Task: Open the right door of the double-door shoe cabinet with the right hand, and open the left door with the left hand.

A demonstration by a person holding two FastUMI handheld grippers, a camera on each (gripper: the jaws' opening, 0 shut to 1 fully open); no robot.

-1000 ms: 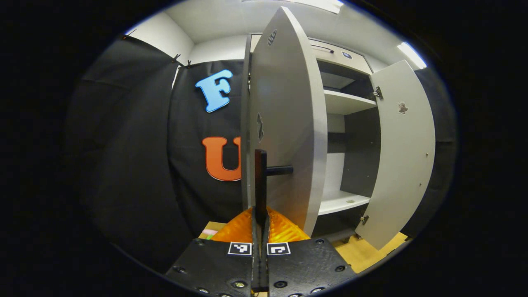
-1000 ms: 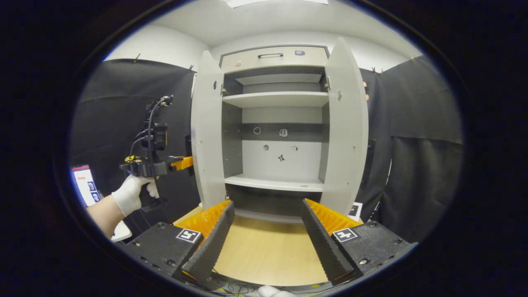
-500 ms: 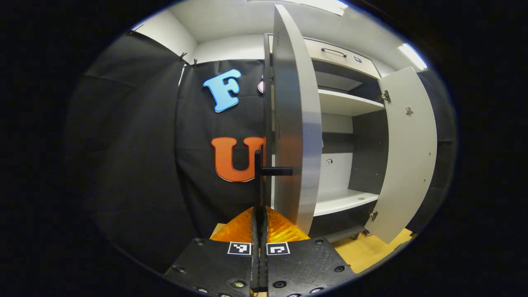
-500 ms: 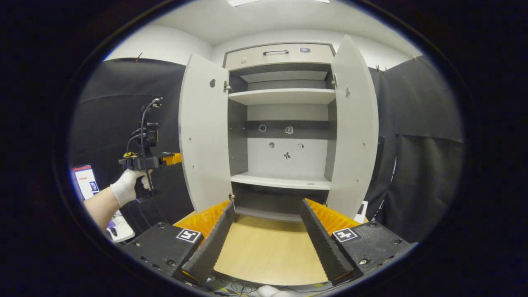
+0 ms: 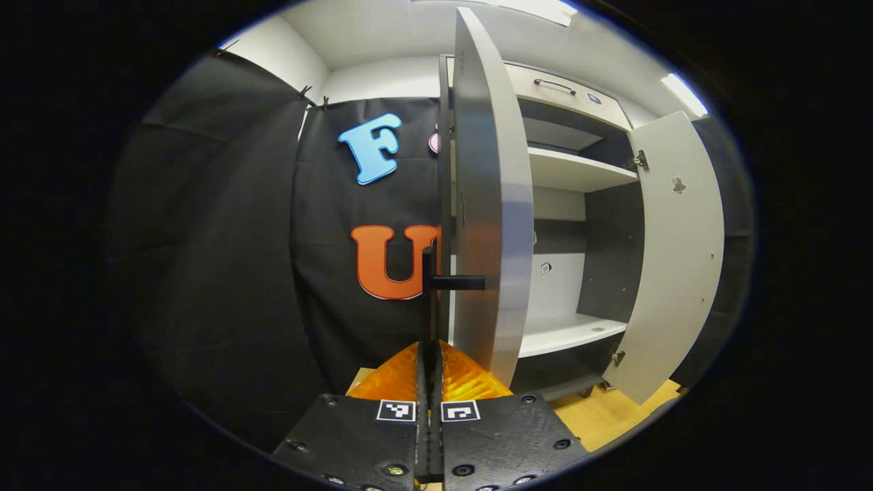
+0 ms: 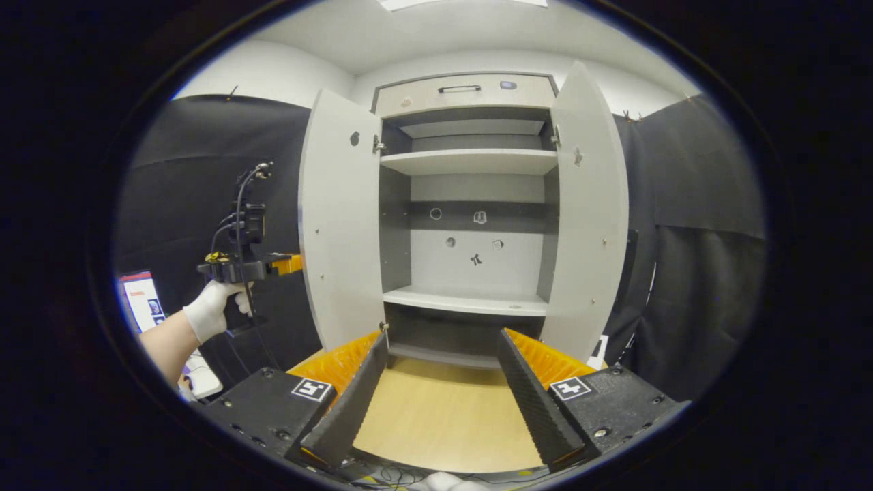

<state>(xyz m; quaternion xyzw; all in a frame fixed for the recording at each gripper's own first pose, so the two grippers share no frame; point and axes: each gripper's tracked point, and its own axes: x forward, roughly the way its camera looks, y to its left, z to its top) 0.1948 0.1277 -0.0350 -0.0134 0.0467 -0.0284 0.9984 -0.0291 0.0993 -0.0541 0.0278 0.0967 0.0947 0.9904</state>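
The left claw (image 5: 430, 354), clamped narrow on the handle (image 5: 431, 300) of the left door (image 5: 487, 204) straight ahead of it, has swung that door slightly wider than a second ago. The right claw (image 6: 440, 382) hangs wide and empty, the right door (image 6: 590, 211) open ahead to its right; both doors look open.

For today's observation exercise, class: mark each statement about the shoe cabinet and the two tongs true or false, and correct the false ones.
1. Both cabinet doors stand open. True: the left door and the right door are swung out.
2. The left tongs are shut on the left door's handle. True.
3. The right tongs grip the right door. False: they are open, apart from it.
4. Shoes fill the shelves. False: the upper shelf and lower shelf hold no shoes.
5. The top drawer is pulled out. False: it is closed.
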